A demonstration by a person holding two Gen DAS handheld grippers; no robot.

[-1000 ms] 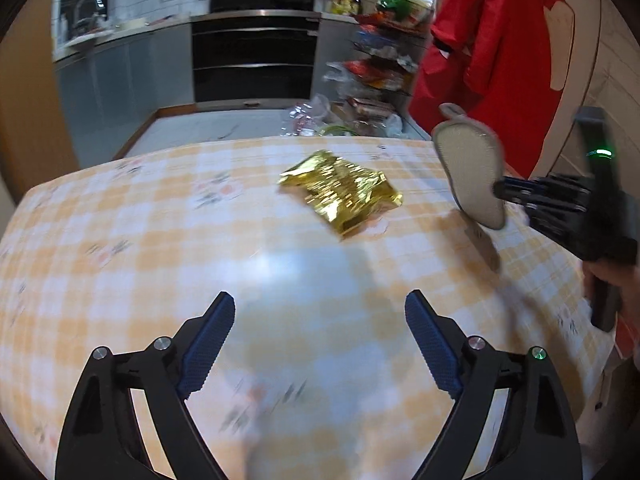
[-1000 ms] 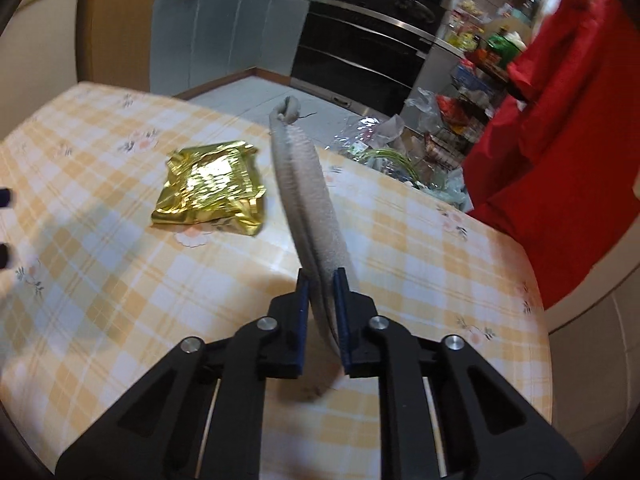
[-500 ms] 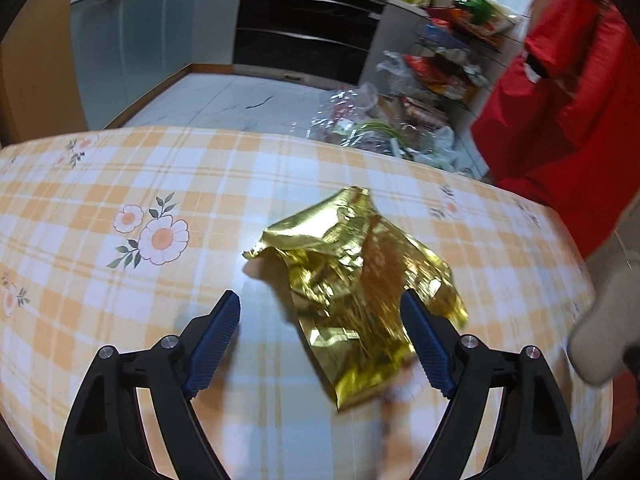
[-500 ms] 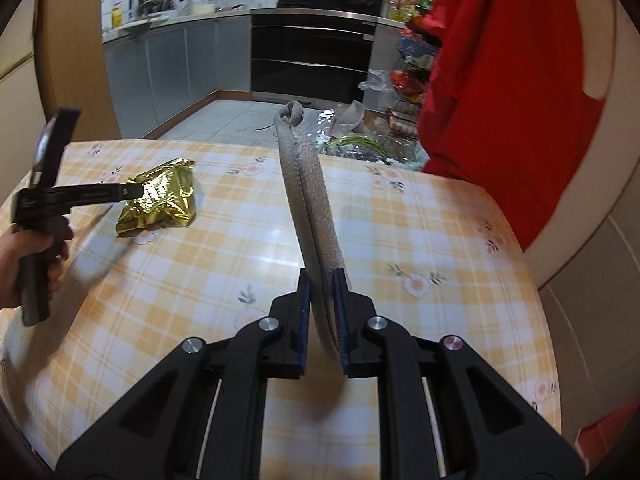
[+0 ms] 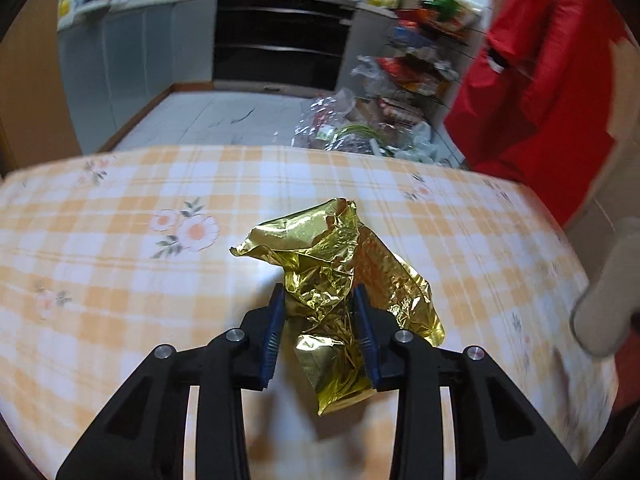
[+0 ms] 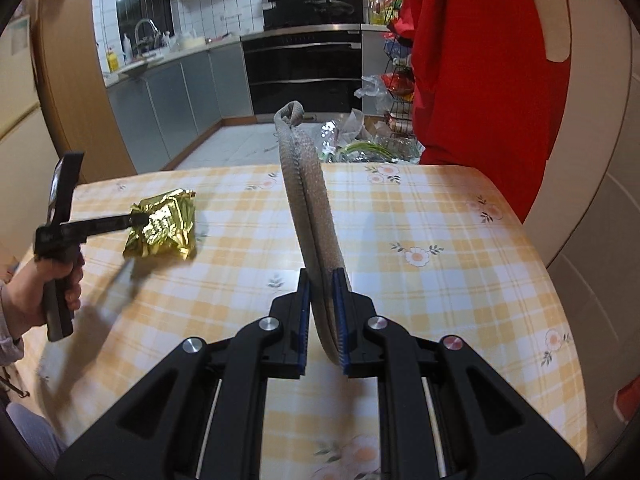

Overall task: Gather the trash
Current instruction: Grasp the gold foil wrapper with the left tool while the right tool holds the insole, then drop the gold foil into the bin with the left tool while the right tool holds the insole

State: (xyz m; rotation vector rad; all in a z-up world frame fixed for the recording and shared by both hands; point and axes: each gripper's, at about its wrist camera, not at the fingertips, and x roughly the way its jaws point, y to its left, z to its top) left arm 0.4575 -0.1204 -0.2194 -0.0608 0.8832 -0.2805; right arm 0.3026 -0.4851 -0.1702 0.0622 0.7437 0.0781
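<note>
A crumpled gold foil wrapper [image 5: 340,280] lies on the orange checked tablecloth [image 5: 120,272]. My left gripper [image 5: 319,300] is shut on the near part of the wrapper, its blue pads pressing it from both sides. In the right wrist view the wrapper [image 6: 162,226] shows at the left with the left gripper's fingers on it. My right gripper [image 6: 322,280] is shut on a grey oval pad with a loop [image 6: 308,208], held upright above the table. That pad also shows at the right edge of the left wrist view [image 5: 608,296].
A red garment [image 6: 480,60] hangs at the table's far right. Beyond the far edge of the table [image 6: 400,166] are bags and clutter on the floor [image 5: 360,128], a rack of goods [image 5: 420,40] and a black oven [image 6: 304,68].
My left gripper has gone from open around the gold wrapper to shut on it, crumpling it. My right gripper still holds the grey pad, and its view has shifted slightly.
</note>
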